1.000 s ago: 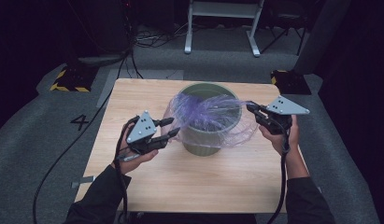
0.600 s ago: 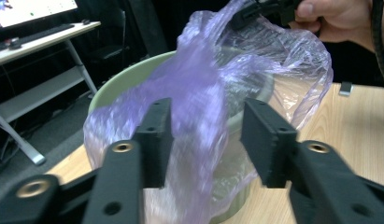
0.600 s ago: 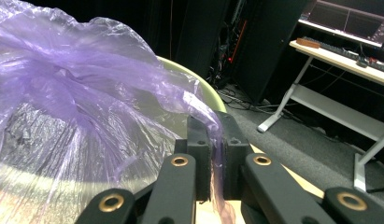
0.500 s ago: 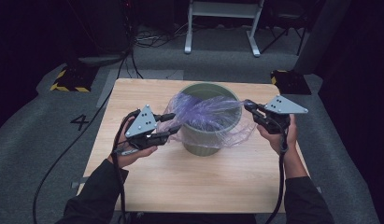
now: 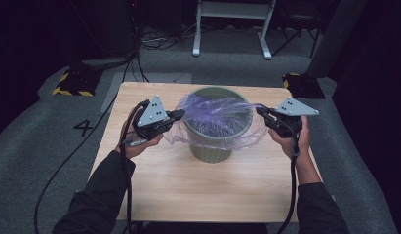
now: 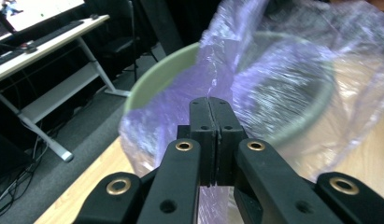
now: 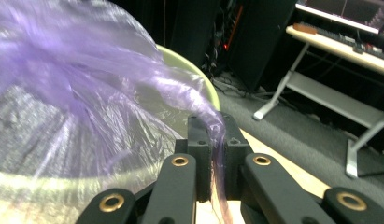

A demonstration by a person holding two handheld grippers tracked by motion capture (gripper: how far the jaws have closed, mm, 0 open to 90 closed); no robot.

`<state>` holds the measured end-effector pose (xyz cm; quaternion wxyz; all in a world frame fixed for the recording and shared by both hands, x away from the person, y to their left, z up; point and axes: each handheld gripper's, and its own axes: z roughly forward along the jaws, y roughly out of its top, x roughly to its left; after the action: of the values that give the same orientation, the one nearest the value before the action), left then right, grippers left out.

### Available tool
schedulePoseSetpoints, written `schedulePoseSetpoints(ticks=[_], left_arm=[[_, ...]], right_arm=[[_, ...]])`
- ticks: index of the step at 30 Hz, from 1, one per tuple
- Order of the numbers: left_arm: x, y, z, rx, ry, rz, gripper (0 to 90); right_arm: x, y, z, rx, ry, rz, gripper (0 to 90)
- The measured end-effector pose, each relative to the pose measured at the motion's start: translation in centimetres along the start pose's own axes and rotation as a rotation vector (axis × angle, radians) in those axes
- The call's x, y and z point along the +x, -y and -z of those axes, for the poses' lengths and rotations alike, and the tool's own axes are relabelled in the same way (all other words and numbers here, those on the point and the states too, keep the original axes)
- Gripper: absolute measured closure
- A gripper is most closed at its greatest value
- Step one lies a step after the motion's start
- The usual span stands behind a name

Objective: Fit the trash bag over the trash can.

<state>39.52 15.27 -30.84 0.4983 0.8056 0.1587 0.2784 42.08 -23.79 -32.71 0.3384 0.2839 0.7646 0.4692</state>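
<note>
Purple plastic bag (image 5: 215, 117) is stretched across the mouth of the green bin (image 5: 215, 146), a little above the middle of the high view, on the wooden table (image 5: 203, 190). Its thin film drapes over the rim and hangs loose down the bin's left and right sides.

At the left of the high view, the left gripper (image 5: 174, 116) sits in the person's left hand (image 5: 137, 144), its tip pointing right toward the bin's left rim. Its jaws have just been closing, and in the left gripper view (image 6: 210, 116) they stand pressed together with the bag's film running up from between them. The bag there (image 6: 273, 79) fills the centre and right of the frame, with the bin's pale green rim (image 6: 152, 81) curving behind it at centre left. So the left tongs are clenched on the bag's edge.

At the right of the high view, the right gripper (image 5: 262, 113) is held in the right hand (image 5: 293, 139), its tip pointing left at the bin's right rim. In the right gripper view (image 7: 215, 135) a gathered strand of the bag (image 7: 87, 84) passes down between the two jaws, which pinch it; the film spreads across the left half of that frame, and the bin's rim (image 7: 199, 79) shows at centre. The right tongs are likewise grasping the bag.
</note>
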Motion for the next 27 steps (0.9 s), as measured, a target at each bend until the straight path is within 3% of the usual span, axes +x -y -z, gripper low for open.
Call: schedulePoseSetpoints(ticks=[5, 7, 12, 20, 27], left_arm=[[1.6, -0.1, -1.5, 0.05, -0.04, 0.005, 89.3], [2.5, 0.2, -2.4, 0.066, -0.041, 0.035, 89.4], [4.0, 0.6, -4.3, 0.091, -0.078, 0.052, 89.3], [6.3, 2.3, -7.0, 0.1, -0.105, 0.17, 87.1], [7.2, 3.9, -9.2, 0.121, -0.08, 0.242, 87.6]], right_arm=[[-0.8, 0.7, -0.5, 0.025, 0.004, -0.036, 87.3], [-1.0, 0.9, -0.7, 0.041, 0.012, -0.045, 87.6], [-1.6, 1.5, -1.5, 0.084, 0.012, -0.071, 87.7], [-2.3, 2.2, -3.7, 0.133, 0.011, -0.121, 87.6], [-2.7, 2.8, -5.1, 0.148, 0.01, -0.174, 87.3]])
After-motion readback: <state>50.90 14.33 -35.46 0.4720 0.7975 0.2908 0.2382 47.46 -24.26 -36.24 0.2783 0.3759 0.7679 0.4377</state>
